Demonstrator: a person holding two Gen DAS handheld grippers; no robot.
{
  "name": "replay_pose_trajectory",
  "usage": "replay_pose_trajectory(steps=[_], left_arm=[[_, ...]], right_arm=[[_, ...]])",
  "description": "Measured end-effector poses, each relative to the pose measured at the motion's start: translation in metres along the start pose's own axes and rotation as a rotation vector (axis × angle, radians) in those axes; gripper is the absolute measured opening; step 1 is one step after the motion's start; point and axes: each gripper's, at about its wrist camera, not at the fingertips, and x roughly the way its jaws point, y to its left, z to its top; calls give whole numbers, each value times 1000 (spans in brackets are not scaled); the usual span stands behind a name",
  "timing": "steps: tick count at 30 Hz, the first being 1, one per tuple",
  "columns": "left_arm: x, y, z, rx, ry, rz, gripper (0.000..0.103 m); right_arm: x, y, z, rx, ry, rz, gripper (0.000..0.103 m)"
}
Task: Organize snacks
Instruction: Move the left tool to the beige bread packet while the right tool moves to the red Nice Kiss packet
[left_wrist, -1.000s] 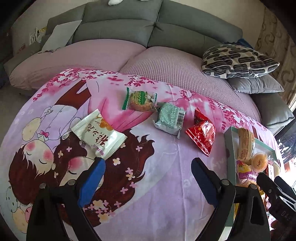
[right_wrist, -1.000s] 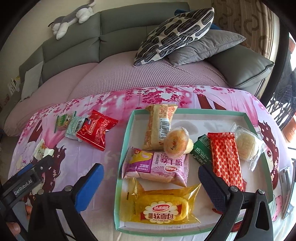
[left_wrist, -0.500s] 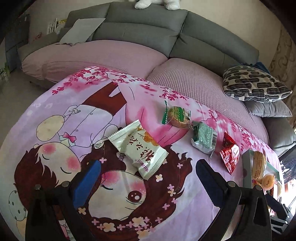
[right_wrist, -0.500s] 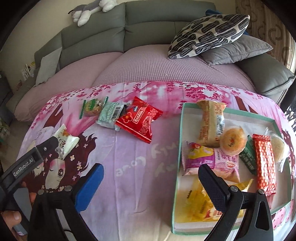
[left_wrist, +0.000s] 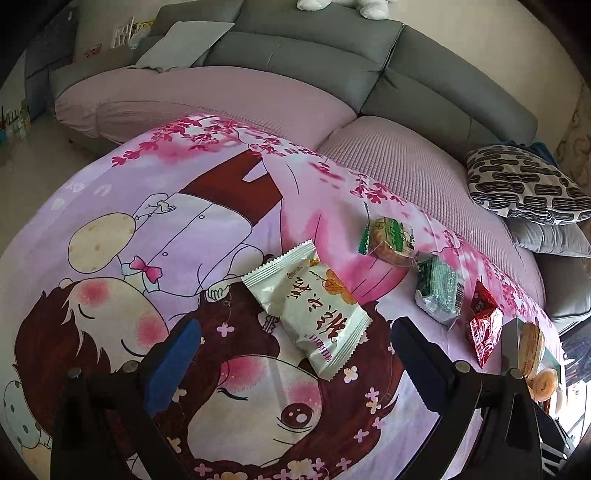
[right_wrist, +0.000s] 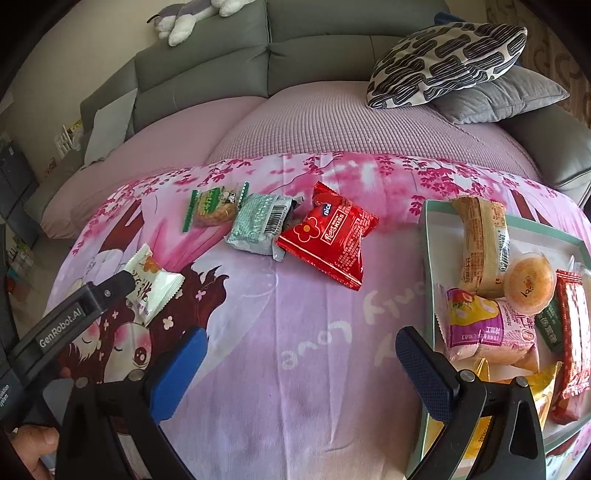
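4 snack packets lie loose on the pink cartoon-print cloth (right_wrist: 314, 332) that covers the desk. A pale green-white packet (left_wrist: 308, 308) lies just ahead of the left gripper (left_wrist: 291, 354), whose jaws have just been opening and now stand spread wide with nothing between them. Farther along sit a green-edged biscuit packet (left_wrist: 389, 238), a mint-green foil packet (left_wrist: 439, 291) and a red packet (right_wrist: 330, 234); the mint-green one touches the red one. The right gripper (right_wrist: 299, 360) also stands spread and empty, over bare cloth between the loose packets and the teal-rimmed tray (right_wrist: 428, 236). That tray holds several more snacks, among them a pink bread packet (right_wrist: 484, 328) and a round orange cake (right_wrist: 530, 282). A grey sofa (right_wrist: 207, 66) stands behind.
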Motion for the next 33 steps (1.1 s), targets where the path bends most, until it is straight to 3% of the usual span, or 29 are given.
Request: replay_pose_trajectory(steps=[7, 19, 26, 33], left_arm=[[11, -10, 3, 16, 30, -11, 102], [22, -14, 10, 2, 33, 93, 102], [32, -5, 8, -61, 86, 138, 102], [35, -6, 8, -75, 91, 112, 102]], right_arm=[[2, -4, 13, 6, -34, -13, 103], [20, -26, 41, 101, -4, -16, 103], [28, -33, 61, 132, 1, -18, 97], [39, -29, 69, 116, 13, -24, 92]])
